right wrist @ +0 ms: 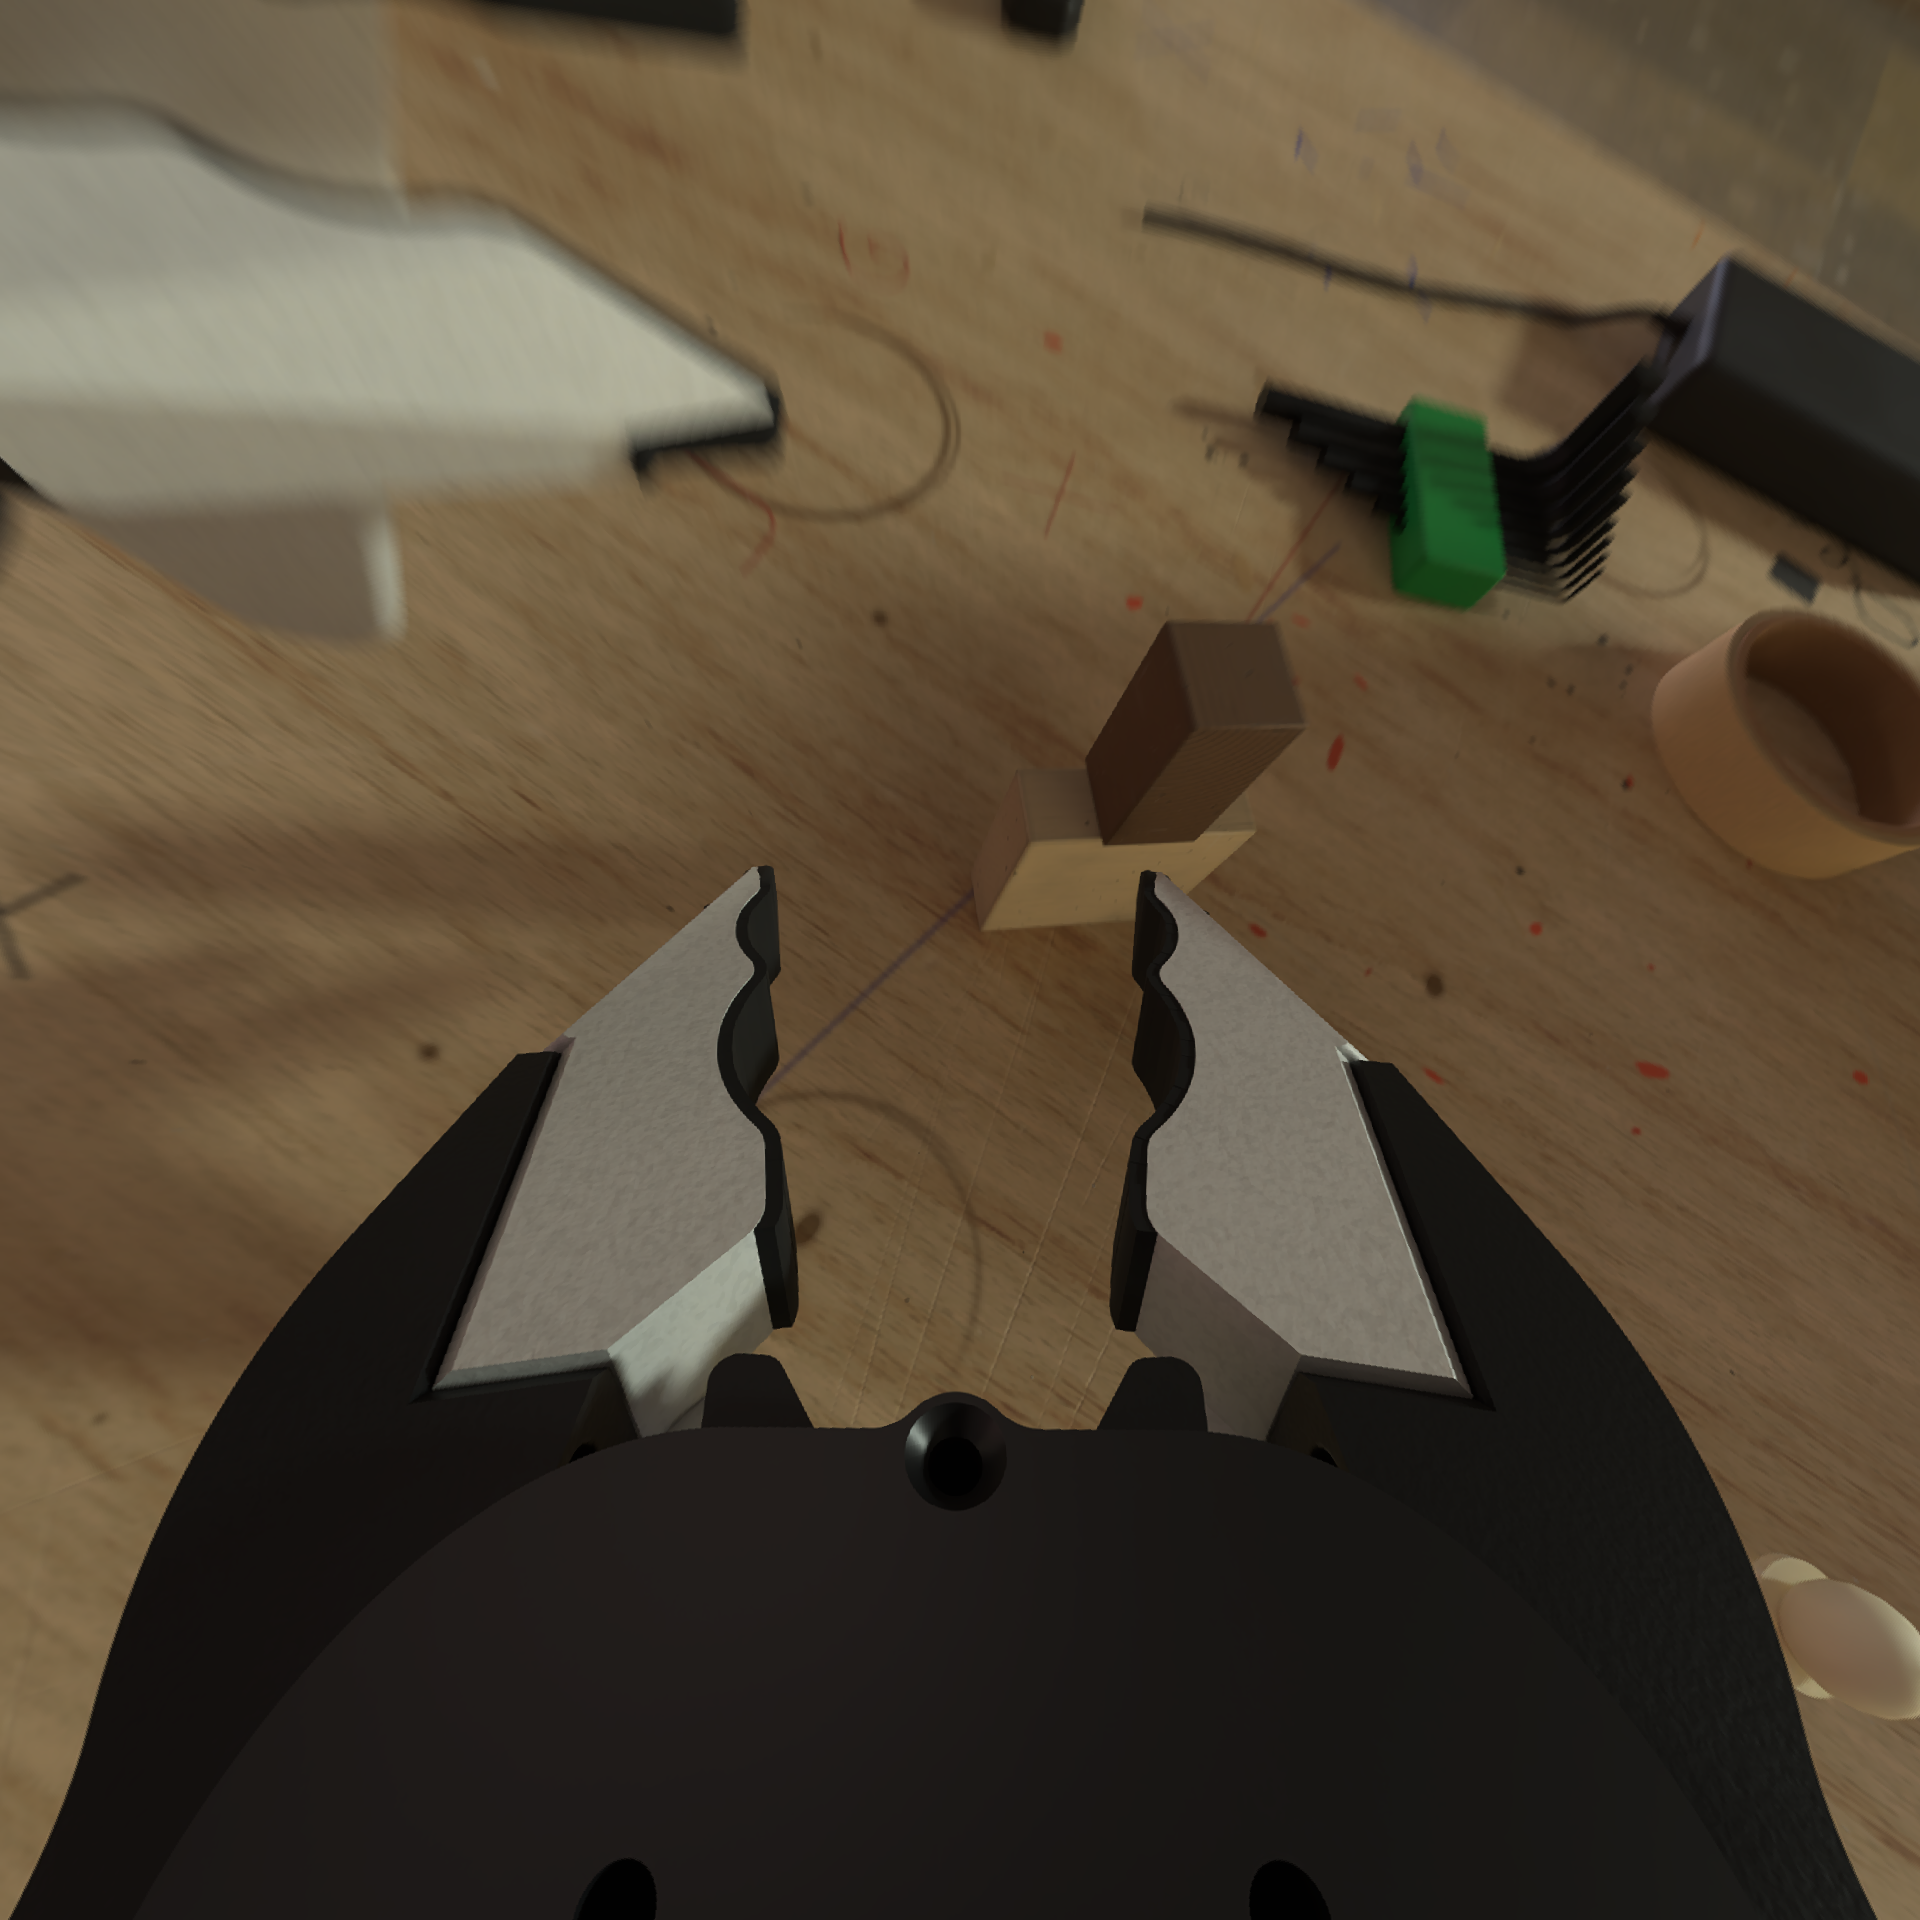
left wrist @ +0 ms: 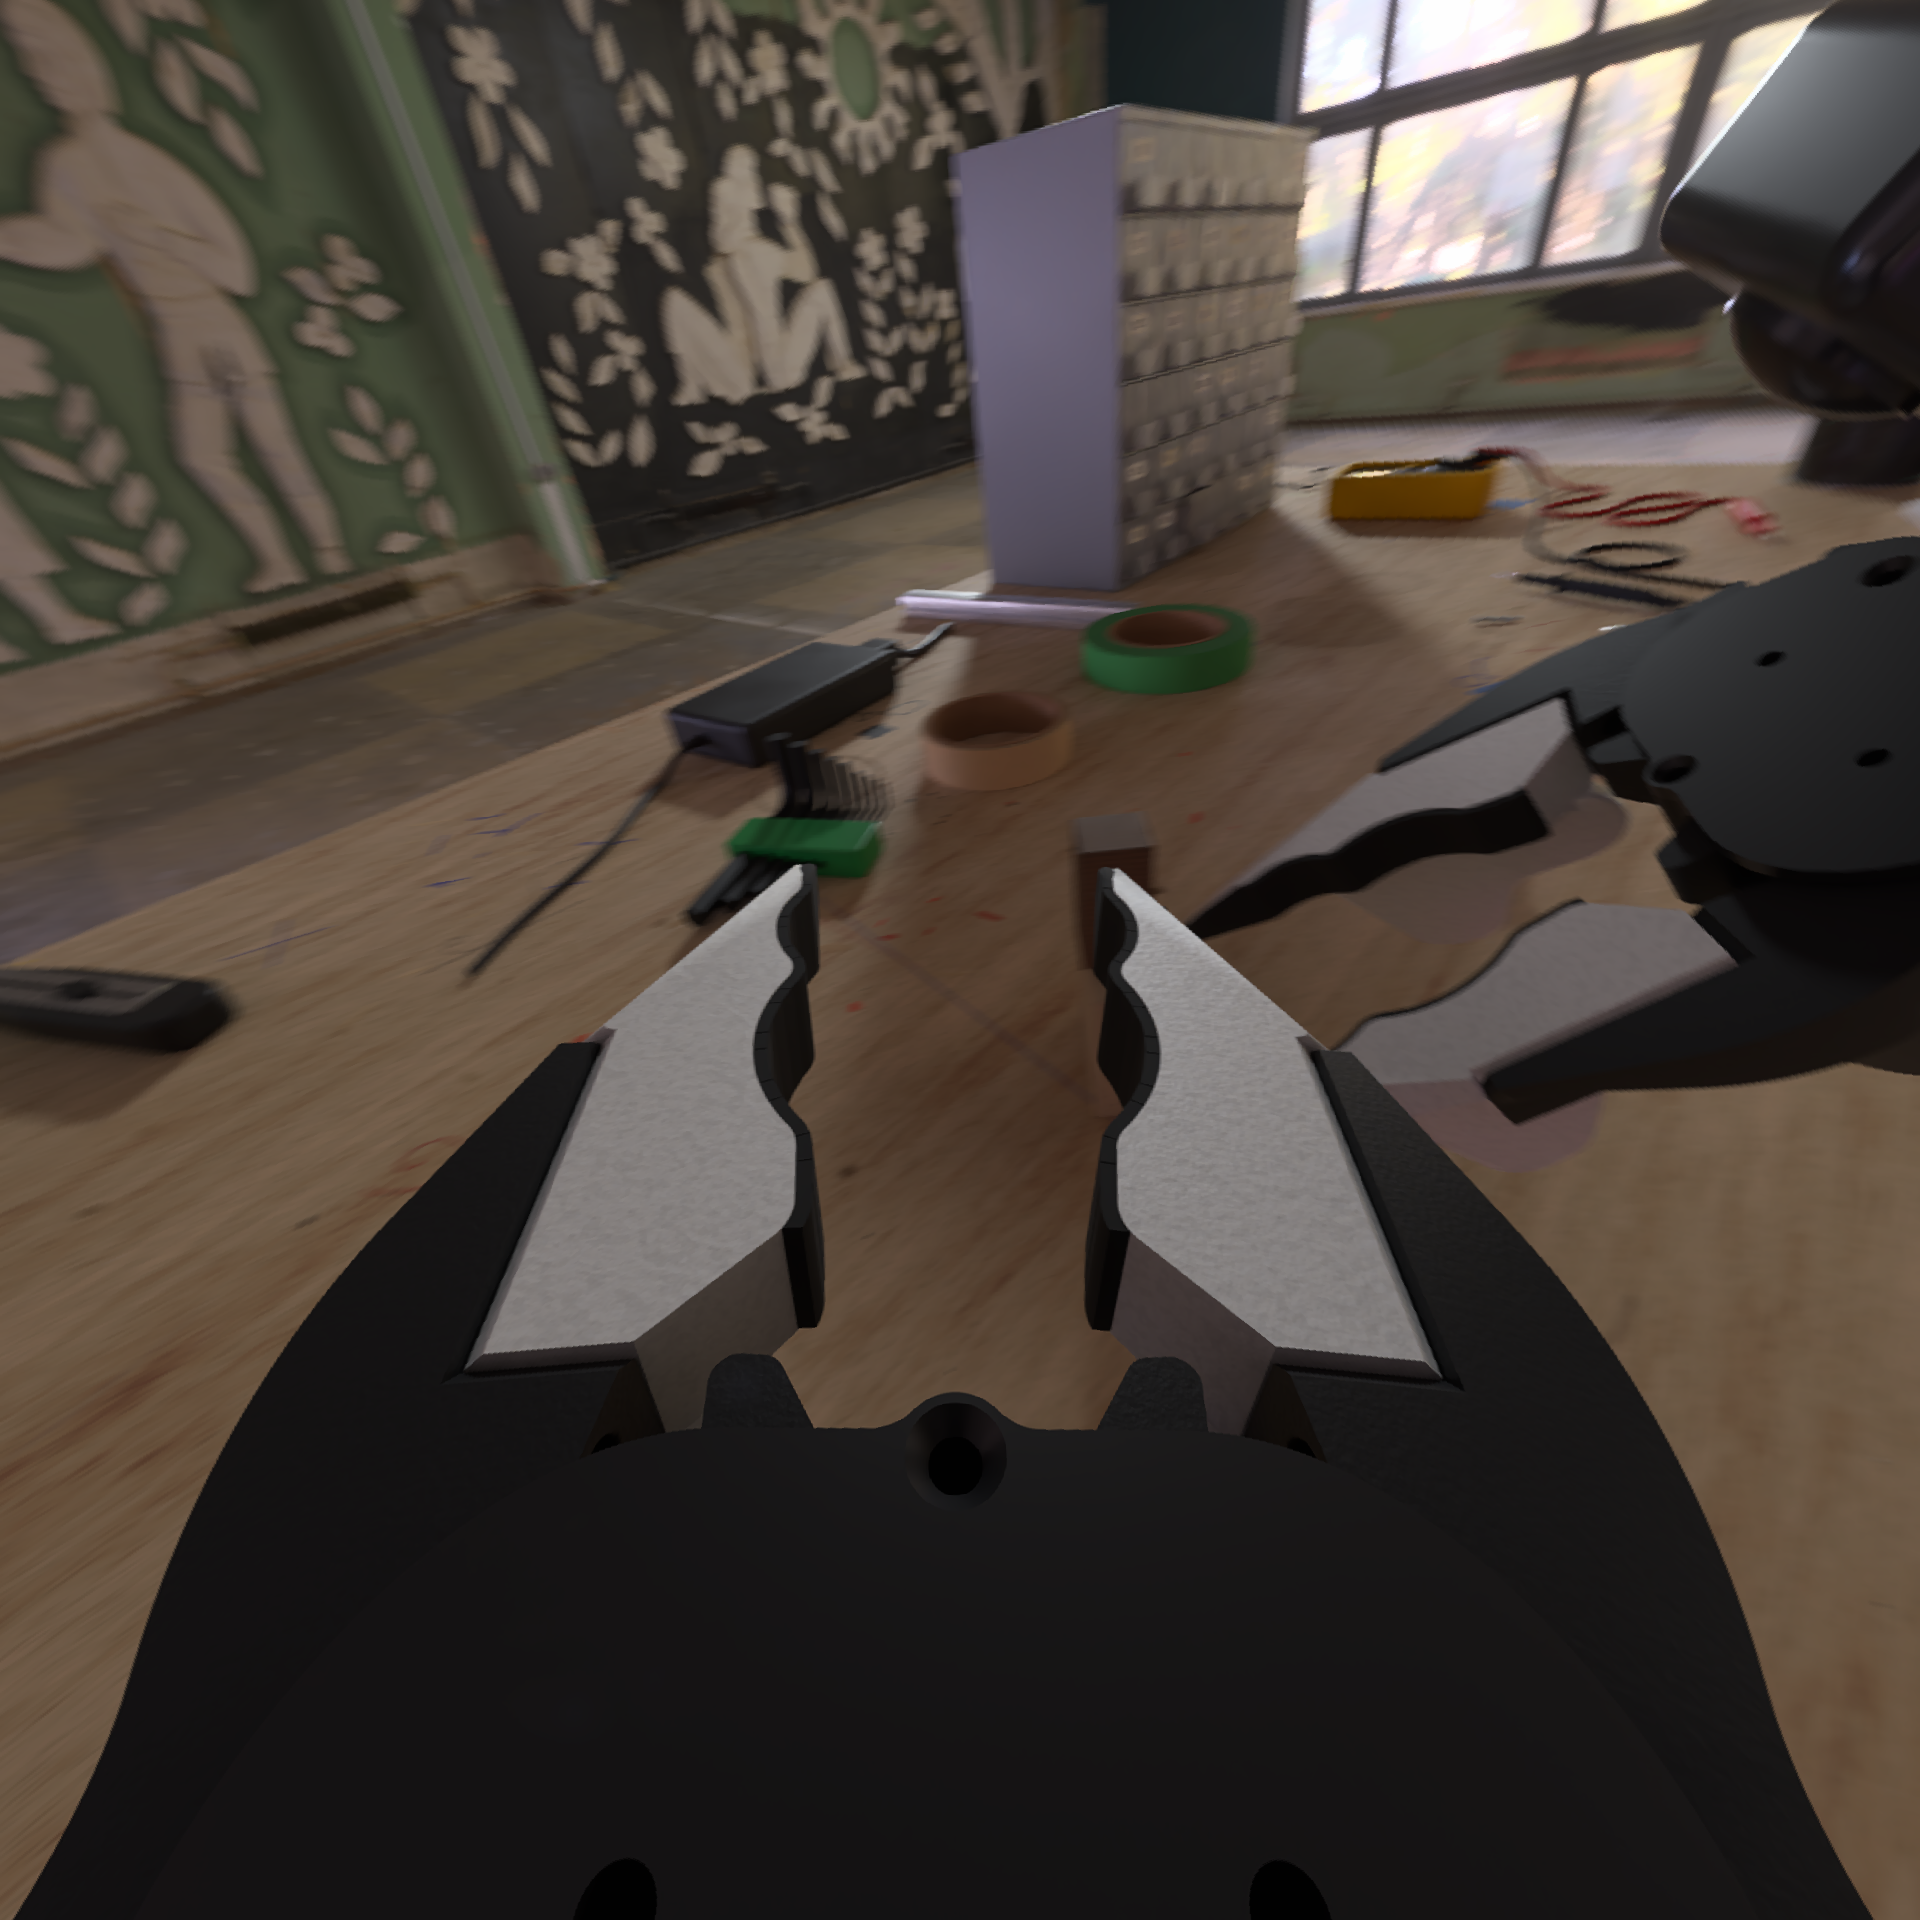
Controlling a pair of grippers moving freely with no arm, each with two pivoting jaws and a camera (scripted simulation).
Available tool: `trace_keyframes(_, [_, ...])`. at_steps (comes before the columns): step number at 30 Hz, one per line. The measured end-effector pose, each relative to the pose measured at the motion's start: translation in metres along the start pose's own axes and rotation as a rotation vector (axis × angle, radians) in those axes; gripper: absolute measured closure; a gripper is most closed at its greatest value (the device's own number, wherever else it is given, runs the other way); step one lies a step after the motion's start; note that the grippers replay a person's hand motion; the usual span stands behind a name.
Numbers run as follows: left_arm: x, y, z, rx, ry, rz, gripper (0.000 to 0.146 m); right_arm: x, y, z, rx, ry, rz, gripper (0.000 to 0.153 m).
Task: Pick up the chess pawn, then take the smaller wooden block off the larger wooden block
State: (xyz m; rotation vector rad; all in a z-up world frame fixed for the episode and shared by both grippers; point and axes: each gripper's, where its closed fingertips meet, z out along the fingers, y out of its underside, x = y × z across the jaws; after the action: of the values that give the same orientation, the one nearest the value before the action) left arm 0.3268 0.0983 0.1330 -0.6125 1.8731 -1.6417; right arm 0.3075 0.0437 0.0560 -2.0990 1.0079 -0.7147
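A small dark brown wooden block (right wrist: 1195, 727) stands on a larger pale wooden block (right wrist: 1049, 883) on the wooden table. My right gripper (right wrist: 954, 883) is open and empty, with its tips just short of the pale block. A cream chess pawn (right wrist: 1839, 1642) shows at the lower right edge, partly hidden by the right gripper's body. My left gripper (left wrist: 956, 894) is open and empty. In its view the dark block (left wrist: 1117, 842) peeks out behind its right fingertip, and the right gripper (left wrist: 1268, 987) comes in from the right. One of the left gripper's fingers (right wrist: 364, 343) shows blurred at upper left.
A green hex key set (left wrist: 805, 847) (right wrist: 1444, 499), a black power adapter (left wrist: 779, 696) (right wrist: 1808, 416) with its cable, and a tan tape roll (left wrist: 997, 740) (right wrist: 1797, 748) lie beyond the blocks. Farther back are a green tape roll (left wrist: 1164, 649), a drawer cabinet (left wrist: 1132, 343) and a yellow box (left wrist: 1413, 488).
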Motion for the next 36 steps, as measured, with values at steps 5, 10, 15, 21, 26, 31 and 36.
trace_keyframes(5, [0.039, -0.006, 0.024, -0.029, 0.148, -0.15, 0.067, 0.051, -0.029, -0.058, 0.266, 0.16, 0.077, 0.077])
trace_keyframes(10, [0.057, 0.005, 0.048, -0.124, 0.163, -0.137, 0.067, 0.143, 0.01, -0.096, 0.267, 0.456, 0.238, 0.053])
trace_keyframes(15, [0.065, 0.041, 0.066, -0.246, 0.152, -0.166, 0.06, 0.179, 0.065, -0.1, 0.217, 0.543, 0.341, 0.063])
trace_keyframes(21, [0.064, 0.053, 0.076, -0.295, 0.122, -0.115, 0.068, 0.176, 0.093, -0.096, 0.07, 0.441, 0.325, 0.114])
trace_keyframes(26, [0.068, 0.062, 0.081, -0.322, 0.128, -0.125, 0.085, 0.168, 0.113, -0.077, -0.076, 0.426, 0.297, 0.133])
trace_keyframes(31, [0.048, 0.045, 0.084, -0.266, 0.014, -0.032, 0.121, 0.166, 0.099, -0.086, -0.086, 0.491, 0.149, 0.133])
trace_keyframes(36, [0.04, 0.013, 0.081, -0.186, 0.015, -0.023, 0.122, 0.167, 0.066, -0.114, 0.007, 0.611, 0.125, 0.133])
